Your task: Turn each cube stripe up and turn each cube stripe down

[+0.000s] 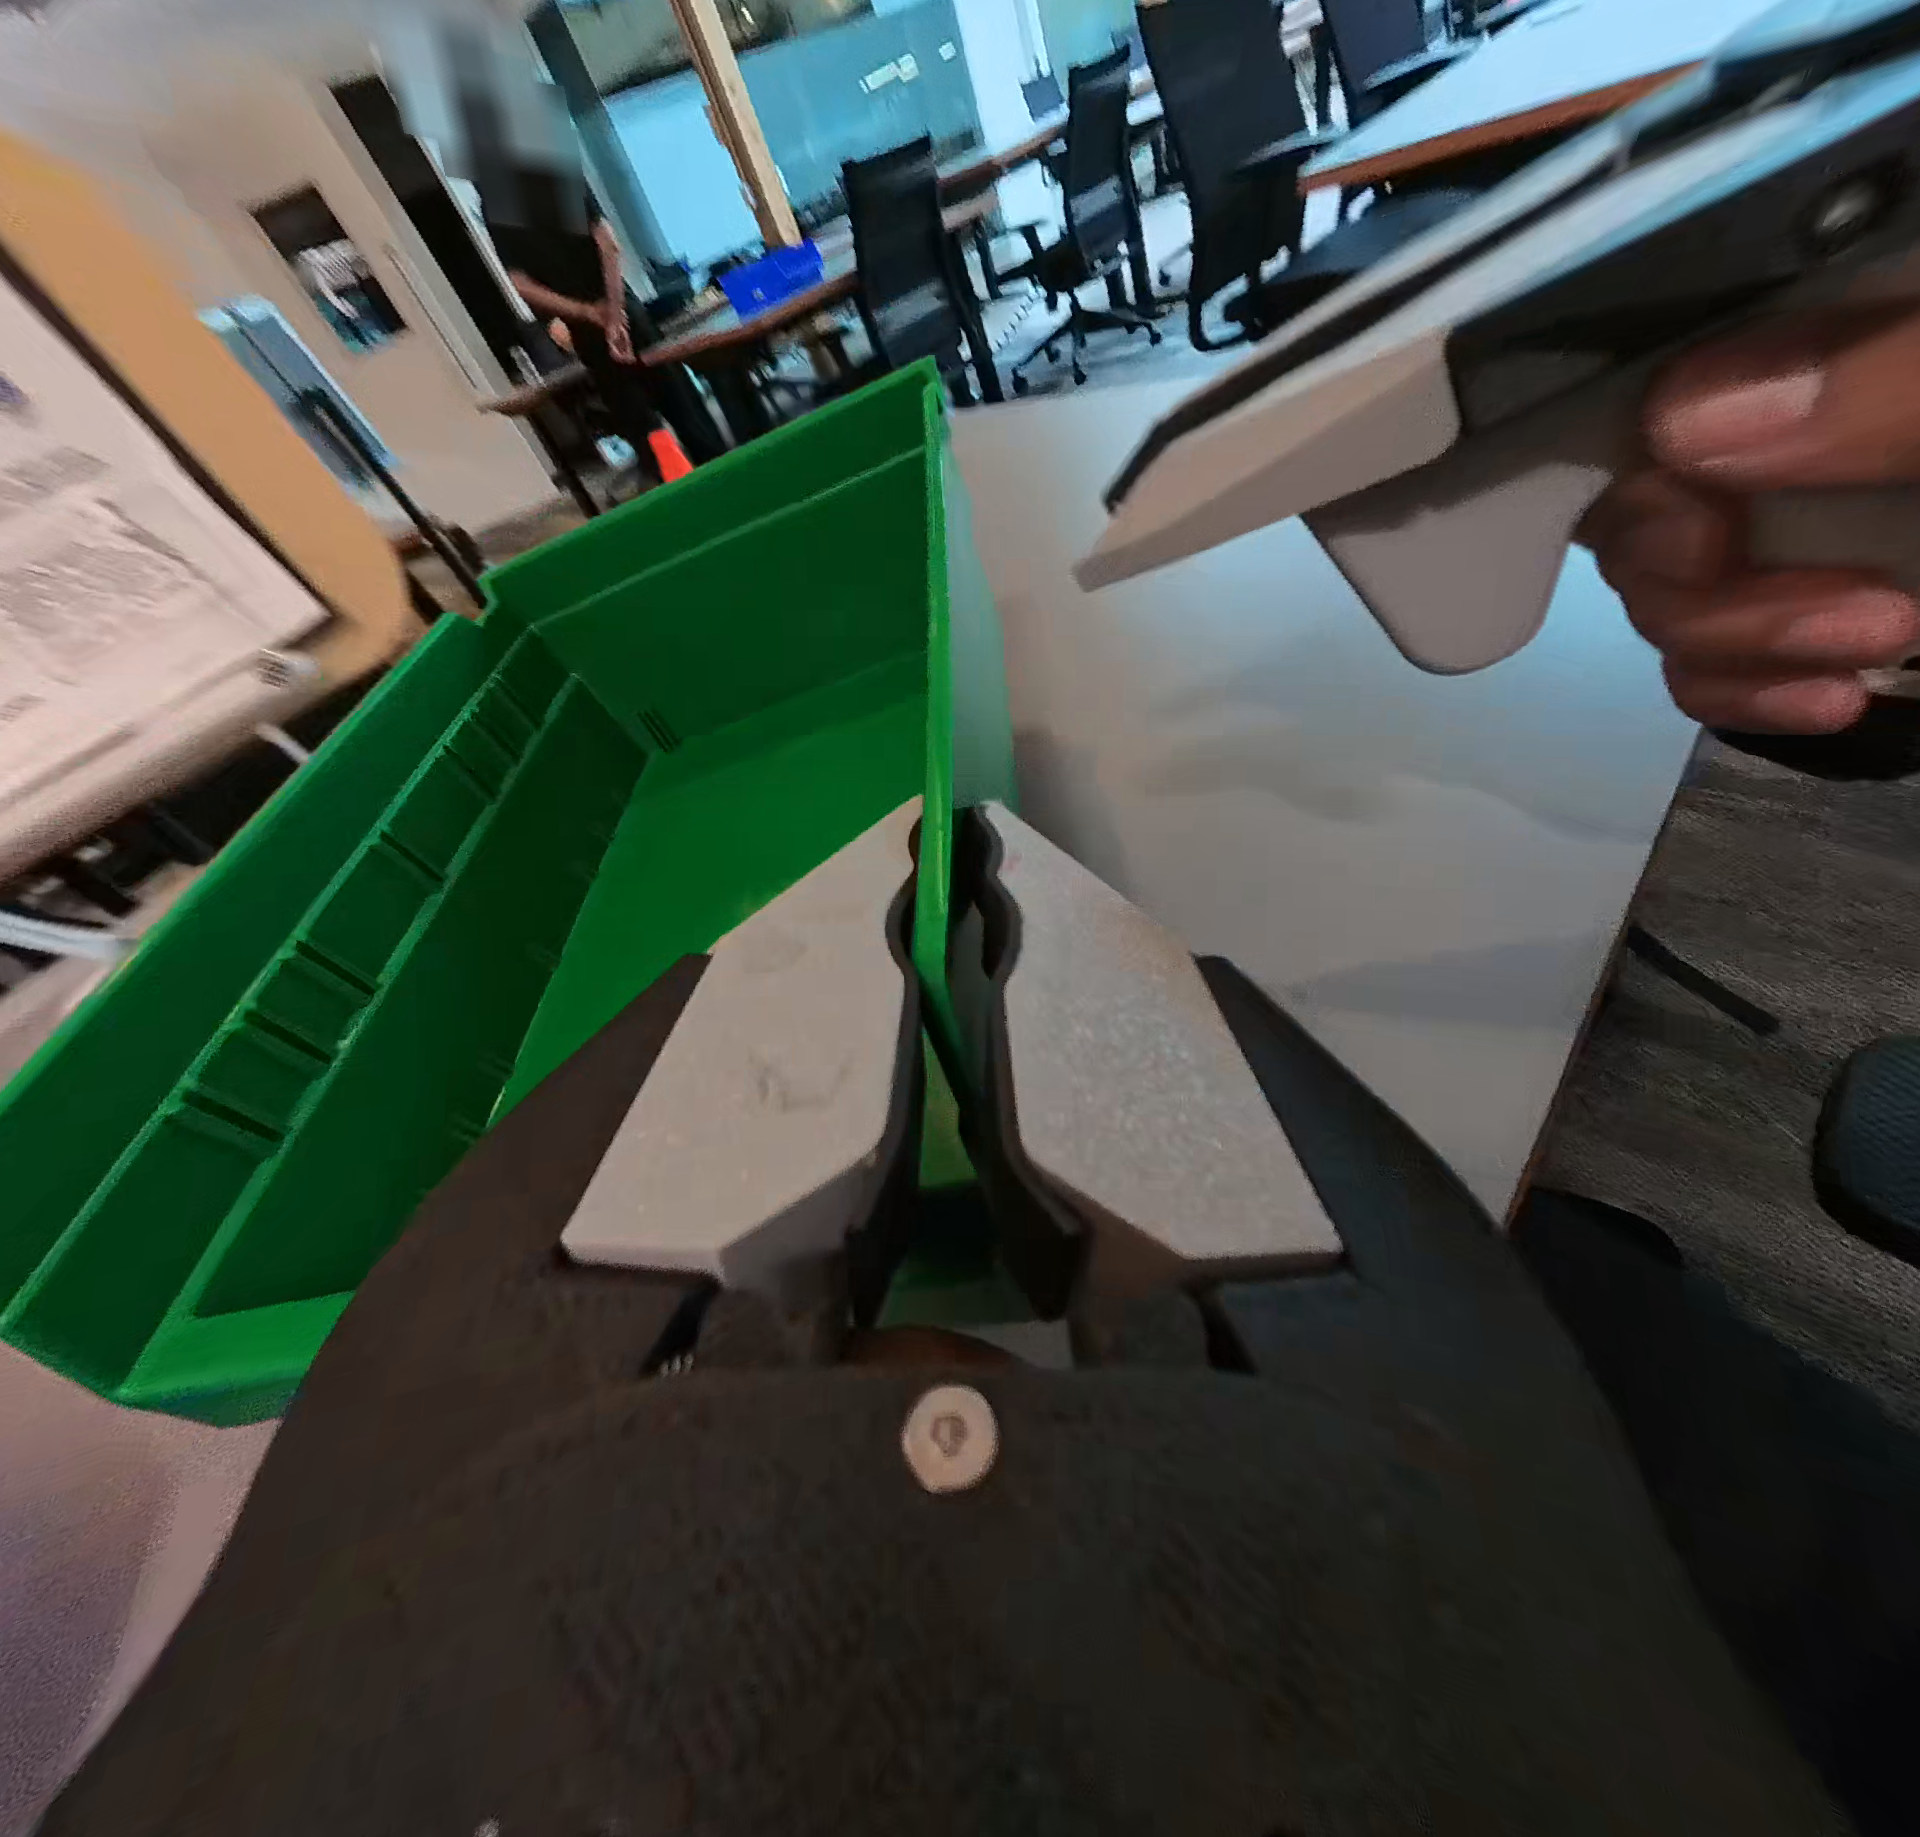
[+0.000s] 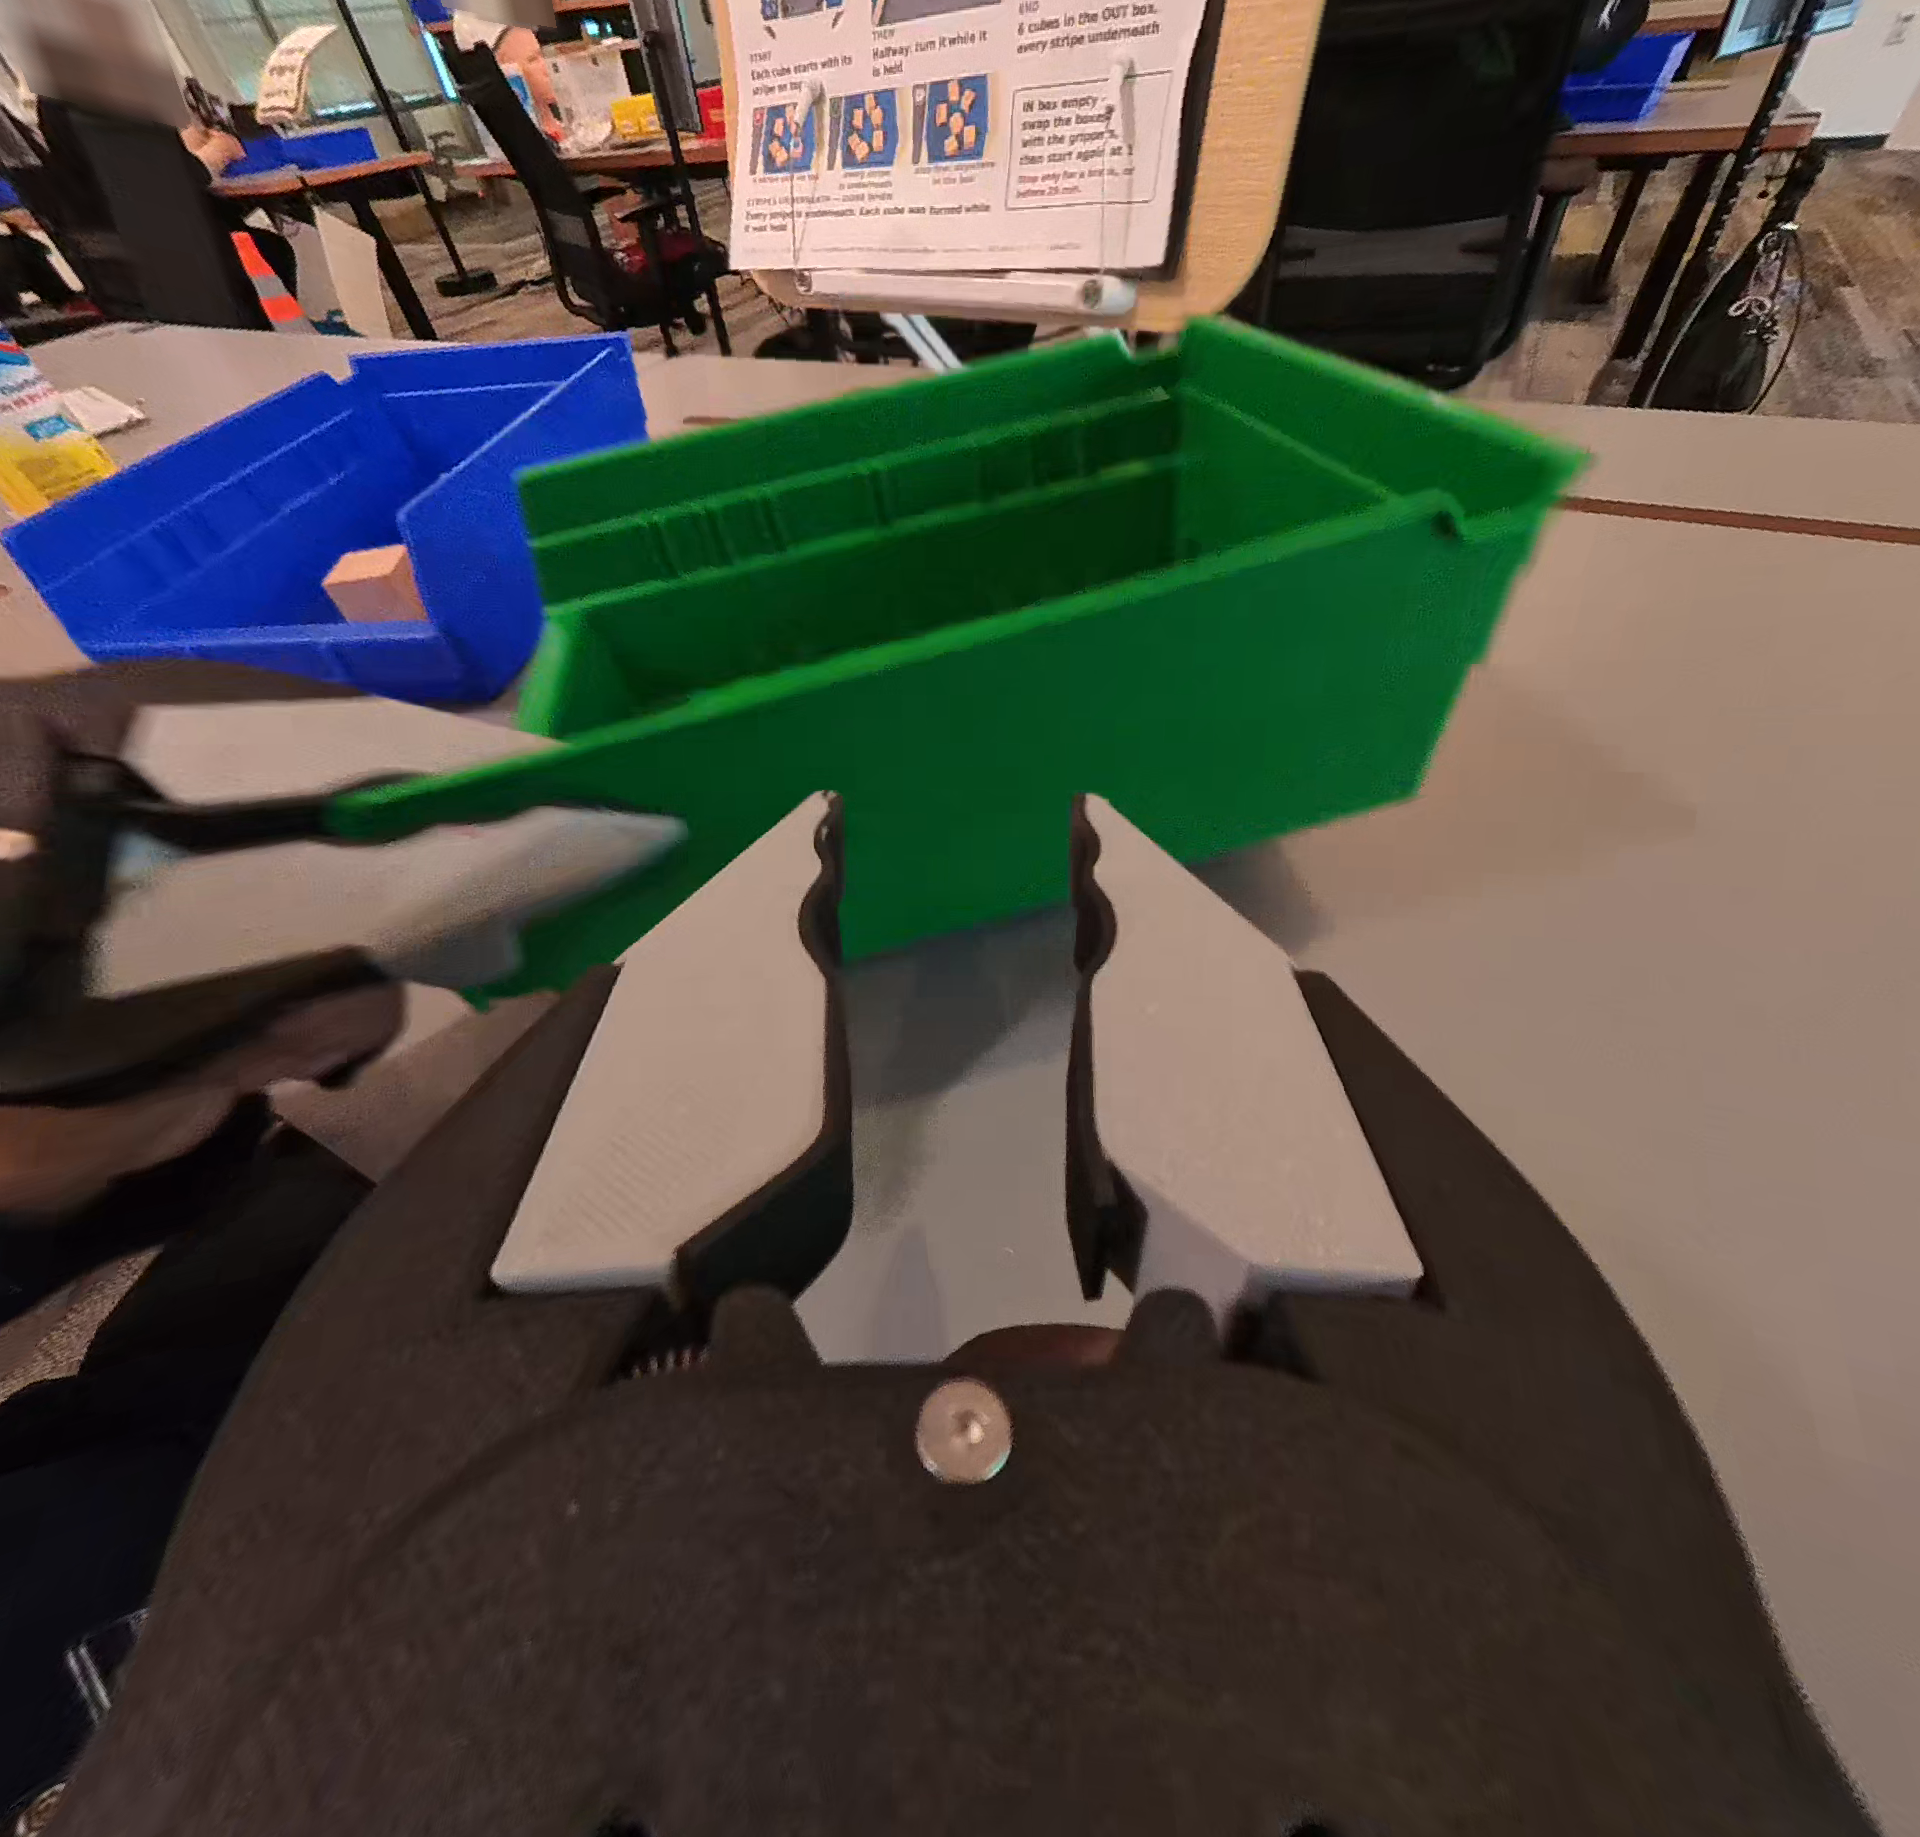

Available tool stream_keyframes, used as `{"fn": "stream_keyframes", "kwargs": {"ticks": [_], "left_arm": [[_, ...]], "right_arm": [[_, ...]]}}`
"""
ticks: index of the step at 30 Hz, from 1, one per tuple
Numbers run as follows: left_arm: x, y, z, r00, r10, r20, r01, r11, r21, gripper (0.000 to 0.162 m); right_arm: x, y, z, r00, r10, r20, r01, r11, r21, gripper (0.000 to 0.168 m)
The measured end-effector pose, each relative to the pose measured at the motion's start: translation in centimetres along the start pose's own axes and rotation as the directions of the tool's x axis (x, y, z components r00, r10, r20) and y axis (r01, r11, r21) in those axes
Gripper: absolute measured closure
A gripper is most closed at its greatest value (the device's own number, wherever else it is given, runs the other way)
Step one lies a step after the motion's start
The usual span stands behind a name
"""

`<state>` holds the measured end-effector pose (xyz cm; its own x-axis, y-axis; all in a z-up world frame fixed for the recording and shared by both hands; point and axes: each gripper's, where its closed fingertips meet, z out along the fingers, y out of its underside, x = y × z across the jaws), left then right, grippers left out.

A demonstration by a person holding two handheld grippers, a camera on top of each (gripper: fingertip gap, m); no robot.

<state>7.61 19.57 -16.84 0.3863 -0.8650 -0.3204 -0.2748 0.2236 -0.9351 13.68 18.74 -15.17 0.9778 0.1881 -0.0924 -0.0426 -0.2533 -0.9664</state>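
Cube [image 2: 374, 582]: one plain wooden block shows, resting in the near corner of the blue bin [image 2: 312, 530]; no stripe can be seen on its visible faces, and any other cubes are hidden.
Green bin [image 2: 987, 644]: empty as far as both views show, lifted and tilted off the table [image 2: 1662, 852].
Left hand-held gripper [image 1: 951, 852]: clamped on the thin side wall of the green bin, carrying it.
Right hand-held gripper [image 2: 951, 852]: jaws apart, holding nothing, aimed at the green bin's near wall from just beside it.
Progress: looks like a changeover between bins, not a turning step; how many cubes are turned cannot be told.
Left to do: set the green bin down, then handle the cubes.
Open room: bare table to the right of the green bin and below it.
Edges: blue bin close on the left; the table's near edge lies close below both grippers; a board with a paper sheet [image 2: 966, 83] stands just behind the bins.
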Motion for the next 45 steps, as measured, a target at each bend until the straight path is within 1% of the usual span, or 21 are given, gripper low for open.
{"fn": "stream_keyframes", "kwargs": {"ticks": [2, 5, 6, 7, 8, 11, 15, 19, 20, 23, 24, 27, 31, 32, 34, 36, 37, 41, 42, 43, 45], "left_arm": [[1.6, 1.7, 2.6, 0.998, -0.023, -0.061, 0.019, 0.998, -0.063, 0.160], [2.4, 1.7, 4.5, 0.997, -0.052, -0.064, 0.049, 0.998, -0.047, 0.159], [2.9, 1.5, 4.4, 0.994, -0.058, -0.089, 0.053, 0.997, -0.056, 0.148], [3.4, 1.3, 4.0, 0.990, -0.061, -0.126, 0.053, 0.996, -0.067, 0.131], [3.6, 1.0, 3.3, 0.987, -0.056, -0.148, 0.046, 0.996, -0.072, 0.120], [2.5, 0.5, -0.4, 0.987, -0.017, -0.162, 0.011, 0.999, -0.043, 0.109], [-1.5, 1.9, -6.1, 0.990, -0.037, -0.138, 0.029, 0.998, -0.064, 0.109], [-8.6, 4.3, -10.8, 0.998, -0.054, 0.021, 0.056, 0.994, -0.094, 0.111], [-10.4, 5.1, -11.7, 0.996, -0.055, 0.069, 0.062, 0.992, -0.109, 0.112], [-15.2, 8.0, -14.0, 0.981, -0.066, 0.183, 0.096, 0.982, -0.163, 0.112], [-16.7, 9.0, -14.6, 0.973, -0.059, 0.221, 0.099, 0.979, -0.175, 0.113], [-20.7, 12.6, -16.6, 0.945, -0.024, 0.326, 0.110, 0.963, -0.247, 0.114], [-24.6, 16.1, -19.2, 0.912, -0.004, 0.409, 0.139, 0.944, -0.300, 0.113], [-25.6, 16.8, -19.8, 0.901, 0.004, 0.434, 0.146, 0.939, -0.311, 0.114], [-27.5, 17.7, -20.8, 0.878, 0.015, 0.479, 0.158, 0.934, -0.319, 0.116], [-29.6, 18.7, -21.9, 0.848, 0.039, 0.528, 0.170, 0.924, -0.342, 0.122], [-30.4, 19.1, -22.4, 0.836, 0.060, 0.546, 0.168, 0.919, -0.357, 0.130], [-33.8, 19.5, -25.0, 0.779, 0.096, 0.620, 0.183, 0.910, -0.371, 0.121], [-34.6, 19.5, -25.7, 0.763, 0.069, 0.643, 0.215, 0.911, -0.353, 0.120], [-34.9, 19.3, -26.2, 0.757, 0.022, 0.653, 0.252, 0.912, -0.323, 0.113], [-33.6, 17.6, -25.7, 0.796, -0.106, 0.596, 0.300, 0.924, -0.236, 0.104]], "right_arm": [[-0.7, 0.0, 0.5, 1.000, -0.020, 0.007, 0.020, 1.000, -0.004, 0.127], [-1.6, 0.0, 1.5, 0.999, -0.041, 0.013, 0.041, 0.999, -0.010, 0.127], [-2.0, 0.0, 1.7, 0.999, -0.043, 0.021, 0.044, 0.999, -0.015, 0.127], [-2.5, 0.1, 1.8, 0.998, -0.051, 0.035, 0.051, 0.999, -0.018, 0.127], [-3.0, 0.1, 1.9, 0.997, -0.063, 0.049, 0.065, 0.998, -0.022, 0.127], [-5.0, 0.4, 1.7, 0.988, -0.119, 0.098, 0.122, 0.992, -0.029, 0.127], [-9.0, 2.2, 2.5, 0.965, -0.164, 0.207, 0.186, 0.978, -0.094, 0.126], [-12.0, 4.3, 4.6, 0.945, -0.229, 0.233, 0.269, 0.951, -0.153, 0.126], [-11.9, 4.9, 5.4, 0.945, -0.253, 0.208, 0.291, 0.940, -0.179, 0.130], [-10.6, 5.5, 6.8, 0.955, -0.275, 0.110, 0.294, 0.924, -0.243, 0.166], [-10.0, 5.5, 6.9, 0.957, -0.275, 0.095, 0.291, 0.920, -0.262, 0.168], [-6.5, 5.6, 6.2, 0.959, -0.284, 0.015, 0.274, 0.906, -0.322, 0.168], [2.6, 4.6, 4.1, 0.927, -0.320, -0.196, 0.242, 0.909, -0.340, 0.168], [5.3, 4.4, 3.7, 0.918, -0.302, -0.255, 0.206, 0.917, -0.342, 0.165], [8.6, 4.8, 3.1, 0.931, -0.211, -0.297, 0.092, 0.924, -0.371, 0.138], [8.5, 4.2, 2.8, 0.961, -0.114, -0.251, 0.024, 0.943, -0.332, 0.135], [8.0, 3.4, 2.8, 0.968, -0.096, -0.233, 0.027, 0.958, -0.284, 0.134], [4.2, 2.3, 3.3, 0.986, -0.113, -0.126, 0.087, 0.976, -0.198, 0.130], [3.2, 2.4, 3.4, 0.987, -0.124, -0.104, 0.102, 0.976, -0.191, 0.129], [2.5, 2.3, 3.4, 0.985, -0.142, -0.094, 0.123, 0.976, -0.178, 0.129], [1.6, 1.8, 3.2, 0.978, -0.186, -0.092, 0.171, 0.974, -0.148, 0.129]]}}
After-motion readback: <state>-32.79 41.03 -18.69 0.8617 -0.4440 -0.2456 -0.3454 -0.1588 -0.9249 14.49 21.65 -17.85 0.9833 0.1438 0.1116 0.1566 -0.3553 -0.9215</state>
